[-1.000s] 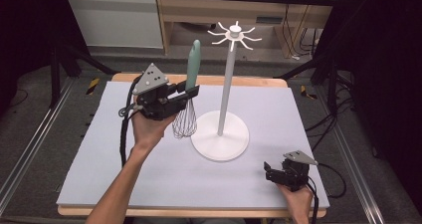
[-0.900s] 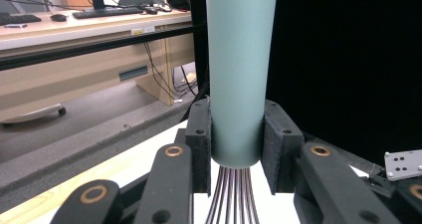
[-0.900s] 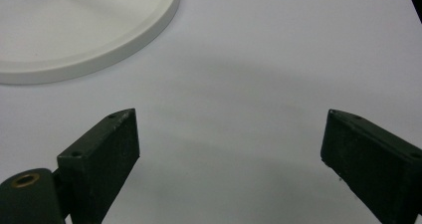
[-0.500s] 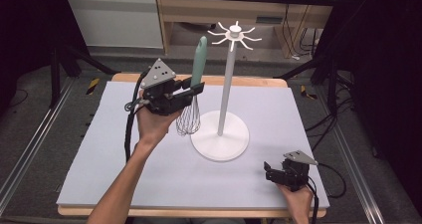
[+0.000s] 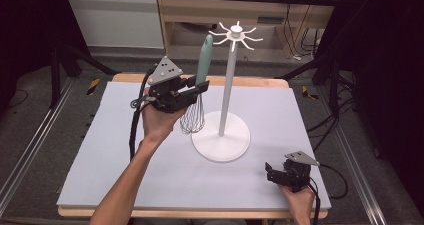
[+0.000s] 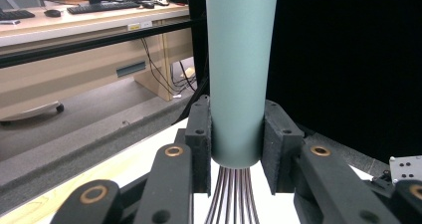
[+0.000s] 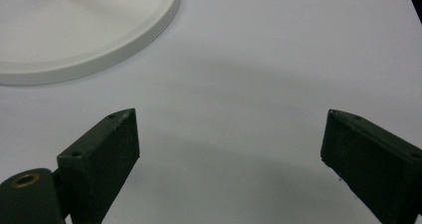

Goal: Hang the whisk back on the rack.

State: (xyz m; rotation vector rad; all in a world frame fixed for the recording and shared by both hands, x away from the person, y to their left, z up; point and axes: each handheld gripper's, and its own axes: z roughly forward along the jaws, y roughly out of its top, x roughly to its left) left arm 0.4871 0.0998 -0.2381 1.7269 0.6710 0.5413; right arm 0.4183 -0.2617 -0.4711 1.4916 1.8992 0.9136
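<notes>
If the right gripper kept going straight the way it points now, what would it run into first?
Probably the stand's round base. The right gripper sits open and low over the white mat, with bare mat between its jaws; the base lies ahead, somewhat left, so it might only clip the rim.

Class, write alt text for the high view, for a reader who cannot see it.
A person's left tool grips a whisk by its green handle, wires hanging down, beside a white hook stand on a pale mat. The right tool rests open near the mat's front right corner.
</notes>
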